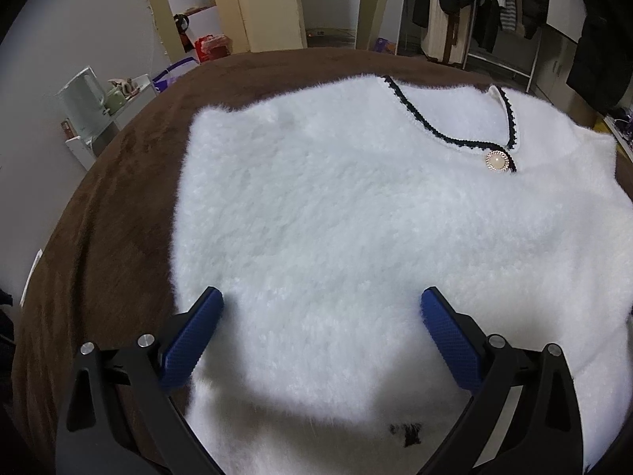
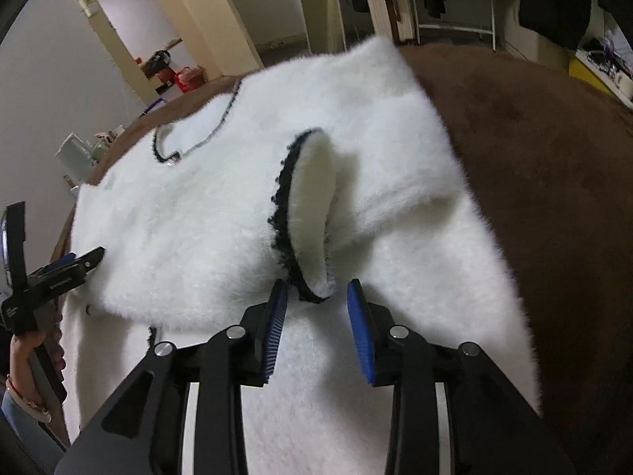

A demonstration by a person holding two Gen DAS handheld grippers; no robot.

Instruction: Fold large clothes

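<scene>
Brown plush covers the worktop [image 1: 118, 206], and behind it stand a clothes rack [image 1: 494, 12] and a pale kettle [image 1: 81, 101]. On the brown cover lies a white fluffy cardigan [image 1: 336, 206] with black trim and a pearl button [image 1: 497, 161]. Its sleeve [image 2: 356, 182] is folded across the body, the black-edged cuff [image 2: 304, 217] gaping just beyond the right tongs [image 2: 317, 291]. These stand a little apart, pinching nothing. The left tongs [image 1: 321, 297] hover spread wide over the cardigan's lower part, empty.
</scene>
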